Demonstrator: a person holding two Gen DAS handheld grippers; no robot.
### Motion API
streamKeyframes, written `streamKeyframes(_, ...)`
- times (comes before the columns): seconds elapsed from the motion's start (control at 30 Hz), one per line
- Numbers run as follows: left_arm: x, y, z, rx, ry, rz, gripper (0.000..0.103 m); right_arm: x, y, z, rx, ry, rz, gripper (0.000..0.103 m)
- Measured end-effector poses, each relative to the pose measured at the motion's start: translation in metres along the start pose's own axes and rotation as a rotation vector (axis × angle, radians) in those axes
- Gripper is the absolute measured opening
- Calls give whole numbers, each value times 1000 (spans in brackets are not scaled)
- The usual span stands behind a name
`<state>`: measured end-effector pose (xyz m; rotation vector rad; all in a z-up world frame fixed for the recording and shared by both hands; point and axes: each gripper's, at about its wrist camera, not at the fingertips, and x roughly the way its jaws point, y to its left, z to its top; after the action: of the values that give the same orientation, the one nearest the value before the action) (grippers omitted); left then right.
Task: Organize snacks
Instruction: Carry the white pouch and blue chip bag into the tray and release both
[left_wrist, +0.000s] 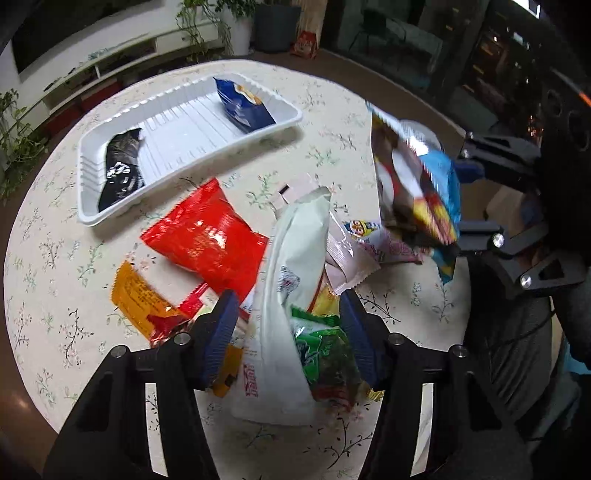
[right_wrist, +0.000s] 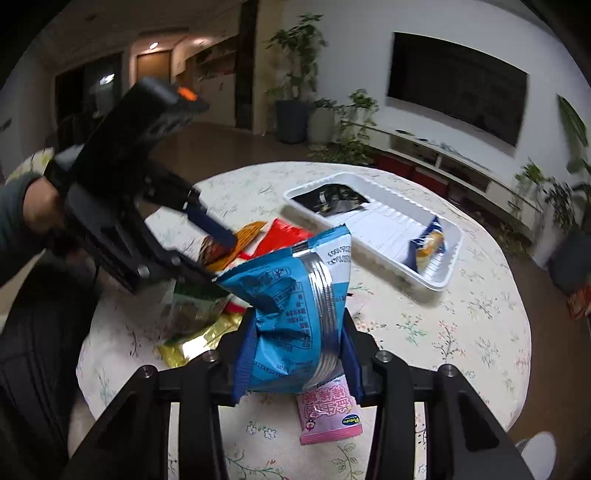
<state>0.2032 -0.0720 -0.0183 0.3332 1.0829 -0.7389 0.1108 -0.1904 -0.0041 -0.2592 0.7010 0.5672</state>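
Crumpling blue snack bag (right_wrist: 291, 314); silver seam.

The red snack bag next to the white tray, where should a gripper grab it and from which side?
Grip the red bag by its crimped end nearest the white tray, coming from above. It lies flat and puffy mid-body, and that end is clear of the other packets.

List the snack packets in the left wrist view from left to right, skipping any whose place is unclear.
Black packet in the white tray → orange packet → red bag → pale white pouch → blue bag held in the right gripper.
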Motion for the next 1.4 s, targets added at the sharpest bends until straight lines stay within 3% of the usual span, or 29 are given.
streamKeyframes(0.07, 10, -4, 4, 19, 38, 10, 46, 0, -7, -2, 78, -25, -16, 44)
streamKeyframes(0.13, 16, -6, 7, 26, 55, 20, 46, 2, -11, -4, 127, -19, -37, 44)
streamKeyframes(0.23, 21, -7, 11, 33, 78, 65, 29, -1, -21, -3, 190, -59, -30, 44)
streamKeyframes(0.33, 27, -11, 11, 52, 99, 89, 29, -1, -31, -8, 260, -72, -2, 44)
streamKeyframes(0.5, 39, -31, 7, 171, 168, 186, 30, 5, -46, -14, 354, -64, 29, 44)
streamKeyframes(0.97, 24, -13, -3, 40, 71, 132, 19, -1, -57, -20, 427, -111, 32, 44)
streamKeyframes(1.23, 28, -27, -2, 97, 79, 157, 15, 3, -56, -18, 424, -109, 19, 44)
streamKeyframes(1.4, 18, -14, -8, 7, 20, 127, 13, 2, -59, -19, 442, -121, 8, 44)
